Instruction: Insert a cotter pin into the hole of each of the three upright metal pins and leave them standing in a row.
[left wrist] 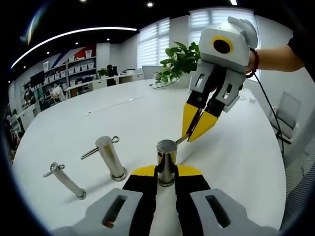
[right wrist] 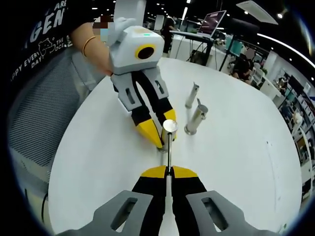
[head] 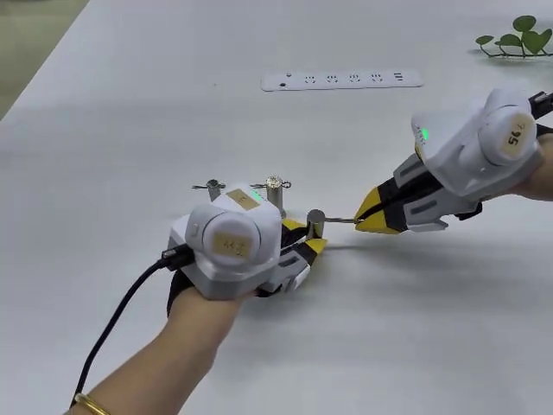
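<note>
A short upright metal pin [head: 315, 225] stands on the white table with my left gripper [head: 313, 243] shut on its lower part; in the left gripper view the pin [left wrist: 166, 160] rises between the yellow jaws. From the right, my right gripper [head: 367, 216] is shut on a thin cotter pin [head: 342, 220] held level. The cotter pin's tip [right wrist: 169, 147] meets the pin just below its top [right wrist: 170, 127]; whether it is in the hole is hidden. Two more metal pins [head: 276, 195] [head: 213, 187] stand behind, each with a cotter pin through its top.
A white power strip [head: 342, 80] lies far back on the table. A small green plant [head: 518, 39] sits at the far right corner. The left gripper's black cable [head: 121, 311] trails toward the near left edge.
</note>
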The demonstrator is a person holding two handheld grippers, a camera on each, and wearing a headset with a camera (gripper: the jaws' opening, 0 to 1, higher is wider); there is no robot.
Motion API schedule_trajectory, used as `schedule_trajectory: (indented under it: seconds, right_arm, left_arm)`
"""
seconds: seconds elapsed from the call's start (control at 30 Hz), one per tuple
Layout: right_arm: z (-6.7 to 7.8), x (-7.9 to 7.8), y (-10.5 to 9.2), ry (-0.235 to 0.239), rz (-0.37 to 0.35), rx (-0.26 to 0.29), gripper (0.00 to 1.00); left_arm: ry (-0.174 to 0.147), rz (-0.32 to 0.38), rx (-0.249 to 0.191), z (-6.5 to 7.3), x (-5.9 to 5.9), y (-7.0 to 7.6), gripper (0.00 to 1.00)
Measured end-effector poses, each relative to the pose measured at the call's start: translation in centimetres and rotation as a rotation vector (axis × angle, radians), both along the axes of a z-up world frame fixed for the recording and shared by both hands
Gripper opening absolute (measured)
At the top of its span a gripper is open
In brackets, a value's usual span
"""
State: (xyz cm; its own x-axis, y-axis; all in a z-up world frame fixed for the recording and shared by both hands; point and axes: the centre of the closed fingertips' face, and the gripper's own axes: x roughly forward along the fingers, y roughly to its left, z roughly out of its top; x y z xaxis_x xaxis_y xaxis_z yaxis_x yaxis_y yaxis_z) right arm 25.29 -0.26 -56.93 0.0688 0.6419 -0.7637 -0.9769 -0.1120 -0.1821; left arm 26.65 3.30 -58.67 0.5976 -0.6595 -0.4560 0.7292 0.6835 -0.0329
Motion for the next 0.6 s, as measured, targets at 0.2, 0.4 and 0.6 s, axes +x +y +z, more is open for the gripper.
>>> schedule_trajectory:
  seconds: [0.2, 0.4, 0.6]
  right_arm:
    - [0.25, 0.17, 0.33, -0.014, 0.014, -0.005, 0.0]
    - [0.2, 0.16, 0.43, -0.011, 0.011, -0.012, 0.0]
    - [0.41, 0.01, 0.61, 0.0, -0.007, -0.015, 0.0]
  left_arm:
    - [0.009, -0.032, -0.006, 0.01, 0.17, 0.03, 0.1]
    - [0.012, -0.048, -0.006, -0.03, 0.13, 0.01, 0.1]
    - [0.013, -0.049, -0.008, -0.07, 0.09, -0.03, 0.1]
